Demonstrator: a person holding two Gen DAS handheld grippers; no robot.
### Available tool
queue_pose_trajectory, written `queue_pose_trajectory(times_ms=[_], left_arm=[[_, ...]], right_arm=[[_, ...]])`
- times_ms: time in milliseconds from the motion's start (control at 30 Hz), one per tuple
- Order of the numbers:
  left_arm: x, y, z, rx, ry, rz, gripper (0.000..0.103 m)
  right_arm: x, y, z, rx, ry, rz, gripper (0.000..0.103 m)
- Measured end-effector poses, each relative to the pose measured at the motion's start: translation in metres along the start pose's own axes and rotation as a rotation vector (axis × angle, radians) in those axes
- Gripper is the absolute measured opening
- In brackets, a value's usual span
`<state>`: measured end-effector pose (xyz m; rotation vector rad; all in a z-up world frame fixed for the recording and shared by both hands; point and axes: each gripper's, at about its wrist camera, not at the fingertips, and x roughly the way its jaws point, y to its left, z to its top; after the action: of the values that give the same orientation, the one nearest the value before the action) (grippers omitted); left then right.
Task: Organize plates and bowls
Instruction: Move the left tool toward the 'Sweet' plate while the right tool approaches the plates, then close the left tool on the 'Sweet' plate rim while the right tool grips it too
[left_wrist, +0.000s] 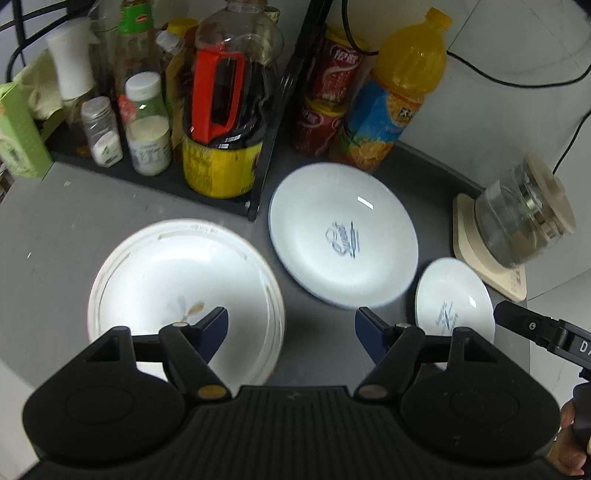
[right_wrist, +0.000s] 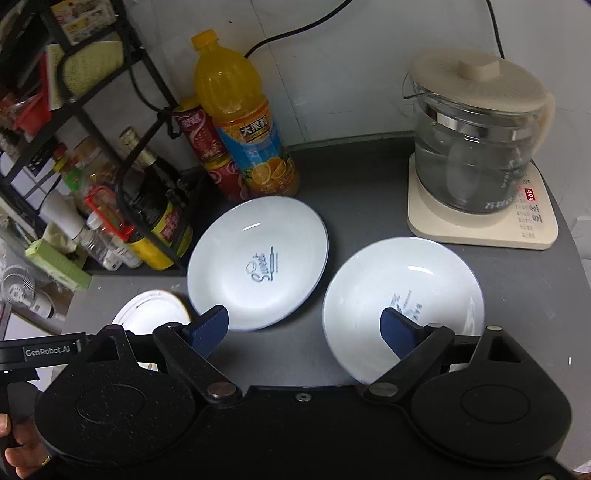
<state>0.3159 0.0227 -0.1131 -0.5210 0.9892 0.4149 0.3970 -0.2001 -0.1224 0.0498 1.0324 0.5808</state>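
My left hand-held gripper (left_wrist: 291, 325) hangs with its jaws wide and nothing between them above the grey bench (left_wrist: 74, 229); the gold-rimmed bowl (left_wrist: 184, 295) lies under its left finger, the large plate (left_wrist: 343, 236) just ahead and slightly right, the small plate (left_wrist: 454, 295) beside its right finger; my right hand-held gripper (right_wrist: 304, 328) is likewise spread wide and empty, its right finger over the small plate (right_wrist: 402, 295), the large plate (right_wrist: 258, 258) ahead of its left finger; the three dishes sit apart, near the orange juice bottle (right_wrist: 240, 122) and glass kettle (right_wrist: 476, 147).
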Motion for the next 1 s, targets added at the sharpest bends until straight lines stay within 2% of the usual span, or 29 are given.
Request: queue_pose_trajectory(times_ms=[100, 233, 333, 400, 467, 600, 800, 1000], left_arm=[[0.014, 0.005, 0.011, -0.005, -0.015, -0.012, 0.073], [0.036, 0.017, 0.020, -0.046, -0.020, -0.045, 0.068], [0.053, 0.024, 0.026, -0.069, -0.013, -0.055, 0.059], [0.065, 0.030, 0.031, -0.093, 0.003, -0.072, 0.049], [0.075, 0.035, 0.036, -0.105, 0.007, -0.089, 0.044], [0.095, 0.044, 0.045, -0.136, 0.017, -0.103, 0.032], [0.123, 0.053, 0.051, -0.192, 0.044, -0.121, 0.023], [0.139, 0.056, 0.055, -0.221, 0.056, -0.139, 0.021]], right_arm=[[0.014, 0.002, 0.009, 0.006, -0.003, 0.005, 0.087], [0.036, 0.002, 0.018, 0.007, 0.012, -0.009, 0.078], [0.052, -0.001, 0.024, 0.018, 0.028, -0.014, 0.069], [0.063, -0.003, 0.027, 0.025, 0.034, -0.025, 0.065], [0.074, -0.005, 0.032, 0.036, 0.043, -0.028, 0.057], [0.094, -0.011, 0.039, 0.057, 0.066, -0.036, 0.047], [0.123, -0.016, 0.047, 0.071, 0.103, -0.058, 0.037], [0.146, -0.022, 0.052, 0.082, 0.128, -0.080, 0.031]])
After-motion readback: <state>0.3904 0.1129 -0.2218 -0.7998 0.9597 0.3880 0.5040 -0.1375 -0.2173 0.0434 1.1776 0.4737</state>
